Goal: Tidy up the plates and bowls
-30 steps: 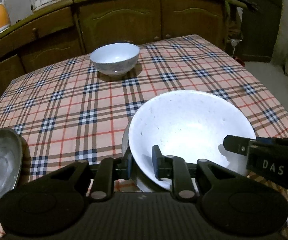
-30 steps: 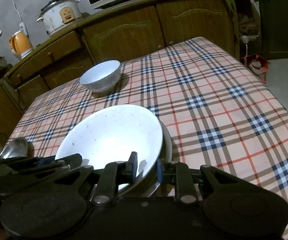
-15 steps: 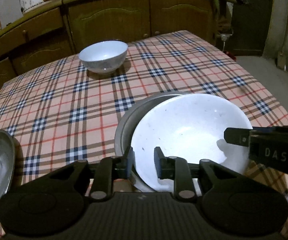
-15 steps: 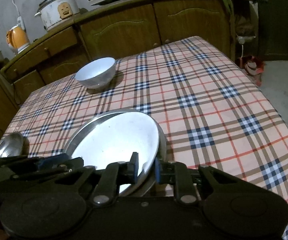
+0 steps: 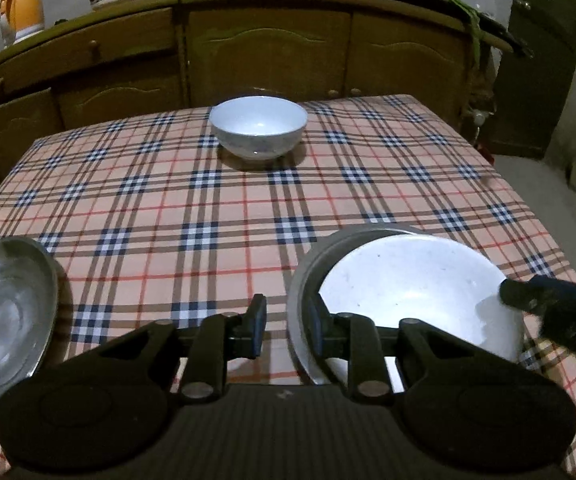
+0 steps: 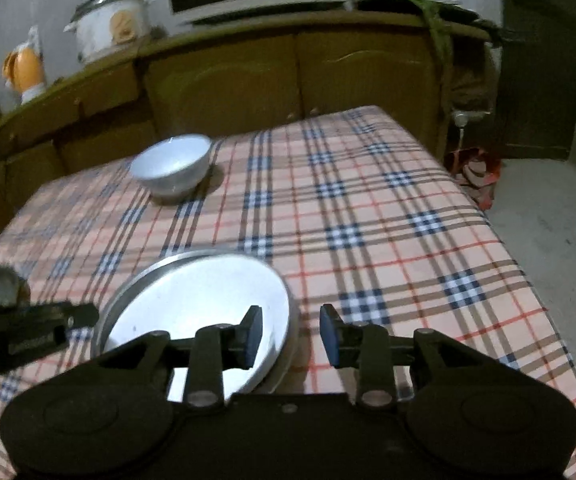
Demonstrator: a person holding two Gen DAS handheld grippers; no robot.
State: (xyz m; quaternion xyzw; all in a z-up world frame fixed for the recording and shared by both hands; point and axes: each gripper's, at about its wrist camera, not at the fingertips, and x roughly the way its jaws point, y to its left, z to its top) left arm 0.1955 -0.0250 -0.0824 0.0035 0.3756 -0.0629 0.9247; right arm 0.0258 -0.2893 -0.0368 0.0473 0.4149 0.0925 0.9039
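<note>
Both tongs let go; white plate (image 5: pixel 416 292) on plaid tablecloth (image 5: pixel 192 216), cabinets (image 5: pixel 268 52) behind.

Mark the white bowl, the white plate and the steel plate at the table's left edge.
white bowl (image 5: pixel 258 130): left wrist view, inside of the bowl.
white plate (image 5: pixel 416 292): left wrist view, middle of its face.
steel plate (image 5: pixel 2 320): left wrist view, its shiny inner face.

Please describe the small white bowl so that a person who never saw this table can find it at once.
Look at the table covered with a pink, navy and red plaid tablecloth, and go to its far edge, near the brown wooden cabinets. There the small, deep, white ceramic bowl stands alone. Unlike the wide white plate and the shiny metal dish near the grippers, it is deep with steep sides.
</note>
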